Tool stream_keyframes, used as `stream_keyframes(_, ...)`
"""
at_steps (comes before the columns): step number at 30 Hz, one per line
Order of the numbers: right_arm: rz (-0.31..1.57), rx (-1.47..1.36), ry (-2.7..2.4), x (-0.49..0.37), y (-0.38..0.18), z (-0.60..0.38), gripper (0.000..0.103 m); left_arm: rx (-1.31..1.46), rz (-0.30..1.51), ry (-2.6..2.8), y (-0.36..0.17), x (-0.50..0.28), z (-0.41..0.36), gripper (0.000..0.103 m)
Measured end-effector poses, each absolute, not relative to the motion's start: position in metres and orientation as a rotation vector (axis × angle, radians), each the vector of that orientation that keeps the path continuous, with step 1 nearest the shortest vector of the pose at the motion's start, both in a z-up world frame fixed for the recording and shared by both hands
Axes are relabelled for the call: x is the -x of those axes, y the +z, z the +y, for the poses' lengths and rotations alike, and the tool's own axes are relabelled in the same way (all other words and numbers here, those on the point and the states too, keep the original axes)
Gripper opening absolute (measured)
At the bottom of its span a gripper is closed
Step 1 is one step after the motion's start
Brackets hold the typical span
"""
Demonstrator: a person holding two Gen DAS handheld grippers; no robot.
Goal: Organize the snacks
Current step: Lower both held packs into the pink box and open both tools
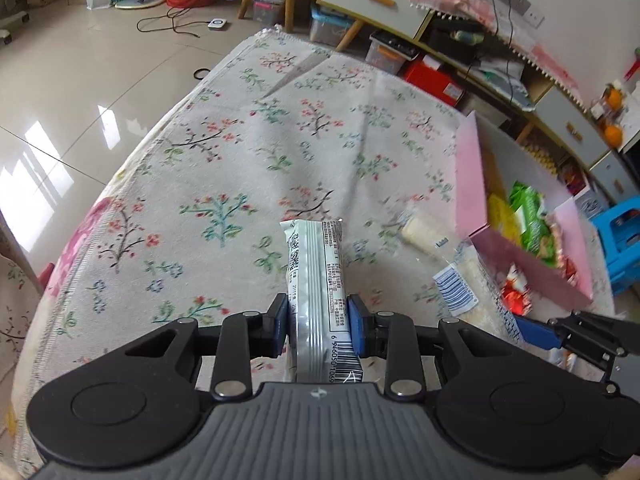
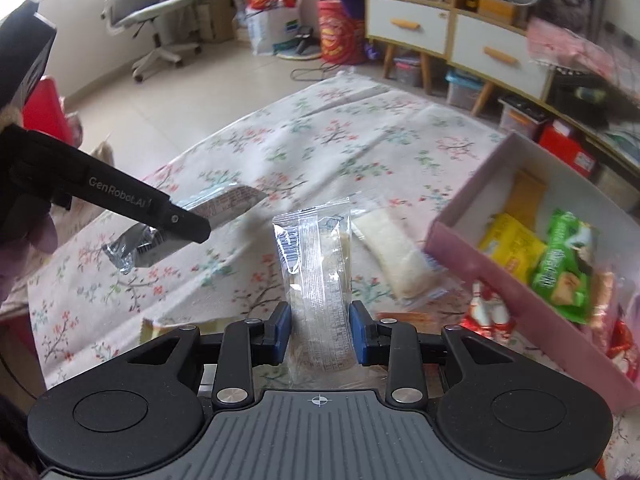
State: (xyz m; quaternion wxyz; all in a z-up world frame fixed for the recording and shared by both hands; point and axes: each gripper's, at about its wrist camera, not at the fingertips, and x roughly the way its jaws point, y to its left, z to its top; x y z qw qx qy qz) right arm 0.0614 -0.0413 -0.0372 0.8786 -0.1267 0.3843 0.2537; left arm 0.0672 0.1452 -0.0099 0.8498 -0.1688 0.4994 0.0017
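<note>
My left gripper is shut on a grey-and-white striped snack bar and holds it above the floral cloth; it also shows in the right wrist view with the grey bar. My right gripper is shut on a clear-wrapped snack with a blue barcode; the same packet shows in the left wrist view. A pink box at the right holds yellow and green packets. A white snack lies on the cloth beside the box.
The floral cloth covers the table. Red wrapped sweets lie by the pink box's near wall. Cabinets with drawers, storage bins and an office chair stand beyond the table. A blue stool is at far right.
</note>
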Motion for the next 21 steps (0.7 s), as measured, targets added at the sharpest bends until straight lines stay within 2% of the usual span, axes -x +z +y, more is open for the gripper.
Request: stream_keyframes(21, 0.672, -0.286, 0.164, -0.108, -0.006, -0.23, 0.031, 0.41, 0.885, -0.171, 0.001, -0.131, 0.045, 0.028)
